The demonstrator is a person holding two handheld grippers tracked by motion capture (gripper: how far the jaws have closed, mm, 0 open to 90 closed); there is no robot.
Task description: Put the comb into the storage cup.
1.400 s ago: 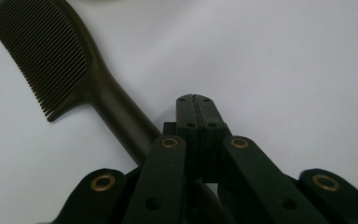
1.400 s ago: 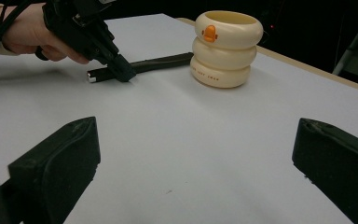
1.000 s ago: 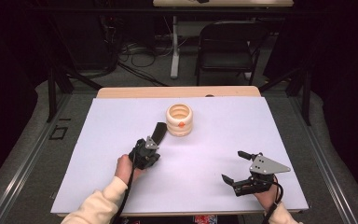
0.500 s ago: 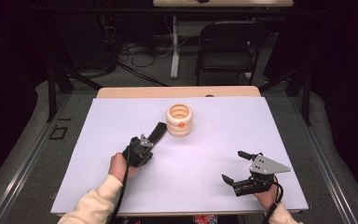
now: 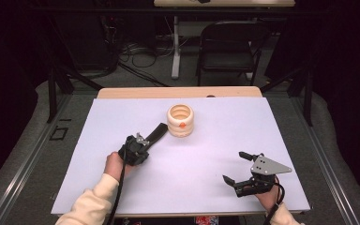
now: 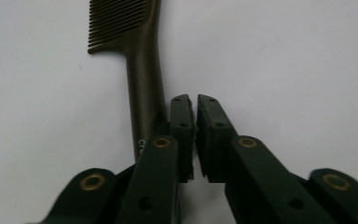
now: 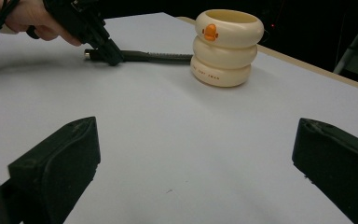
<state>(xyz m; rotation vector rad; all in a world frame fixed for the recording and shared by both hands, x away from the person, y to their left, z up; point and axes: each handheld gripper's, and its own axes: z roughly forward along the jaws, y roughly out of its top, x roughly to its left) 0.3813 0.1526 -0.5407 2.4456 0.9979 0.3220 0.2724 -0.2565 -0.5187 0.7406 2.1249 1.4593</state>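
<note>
Comb point(image 6: 142, 88) lay flat on table point(image 5: 206, 187) | left gripper point(image 6: 195, 105) jaws just parting, nearly closed, beside handle, gripping nothing | right gripper point(image 5: 234, 166) wide open, empty

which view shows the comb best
The left gripper view: the comb is close up, teeth and handle sharp, lying beside the left gripper. The high view shows it as a small dark strip; the right gripper view shows it side-on, far off.

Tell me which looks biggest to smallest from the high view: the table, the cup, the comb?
1. Table, by far the largest.
2. Cup, the cream ringed one.
3. Comb, though part of it hides under the left claw, so cup and comb are a close call.
</note>
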